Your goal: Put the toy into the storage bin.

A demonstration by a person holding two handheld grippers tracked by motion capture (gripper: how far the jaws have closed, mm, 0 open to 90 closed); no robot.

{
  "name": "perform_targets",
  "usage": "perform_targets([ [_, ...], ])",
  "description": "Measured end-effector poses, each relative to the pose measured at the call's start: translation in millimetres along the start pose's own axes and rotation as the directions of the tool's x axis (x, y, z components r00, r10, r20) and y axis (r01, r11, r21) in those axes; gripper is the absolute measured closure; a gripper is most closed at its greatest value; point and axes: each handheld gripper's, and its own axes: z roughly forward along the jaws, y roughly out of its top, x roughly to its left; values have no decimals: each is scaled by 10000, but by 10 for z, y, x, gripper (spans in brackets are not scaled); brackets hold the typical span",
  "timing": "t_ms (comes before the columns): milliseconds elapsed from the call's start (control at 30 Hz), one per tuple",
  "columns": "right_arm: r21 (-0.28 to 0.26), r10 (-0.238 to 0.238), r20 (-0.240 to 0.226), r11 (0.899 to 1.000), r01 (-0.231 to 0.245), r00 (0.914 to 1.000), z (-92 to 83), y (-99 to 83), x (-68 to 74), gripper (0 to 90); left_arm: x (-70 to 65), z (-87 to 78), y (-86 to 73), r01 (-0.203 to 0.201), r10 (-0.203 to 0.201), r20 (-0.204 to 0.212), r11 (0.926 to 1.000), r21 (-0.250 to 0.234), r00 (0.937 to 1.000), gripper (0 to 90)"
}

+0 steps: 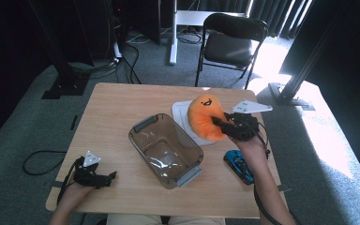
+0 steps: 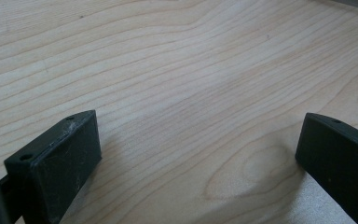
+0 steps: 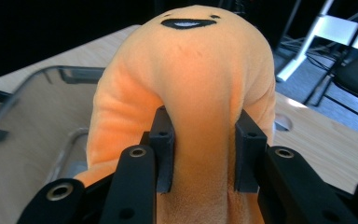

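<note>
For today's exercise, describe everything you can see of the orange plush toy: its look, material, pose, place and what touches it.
The orange plush toy is a rounded, soft, fuzzy blob with a stitched black smiling mouth and small dark eyes near its top. It stands upright over the white lid, beside the clear plastic bin. The right tongs pinch a fold of its body, jaws pressing in from both sides and denting the fabric.

1. Grey carpet floor (image 1: 37,126) all around the light wood table (image 1: 117,108); bare woodgrain between and ahead of the left gripper's jaws.
2. Black folding chair (image 1: 229,44) on the carpet, well beyond the right gripper.
3. Dark curtains (image 1: 272,11) farther back still.
4. Strong sunlight patch (image 1: 328,131) on the floor, just outward of the right gripper.
5. Black cables (image 1: 40,161) looped on the carpet, outward of the left gripper.
</note>
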Motion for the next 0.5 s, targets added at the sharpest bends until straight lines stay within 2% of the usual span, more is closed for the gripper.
perform_targets([
  [200, -99, -423, -606, 9991, 418, 9973, 30, 82, 172, 668, 0, 0, 0, -2, 2, 1, 10000, 2, 10000, 5],
  [500, -185, -920, -1328, 9957, 903, 9869, 97, 146, 395, 667, 0, 0, 0, 2, -2, 1, 10000, -1, 10000, 5],
])
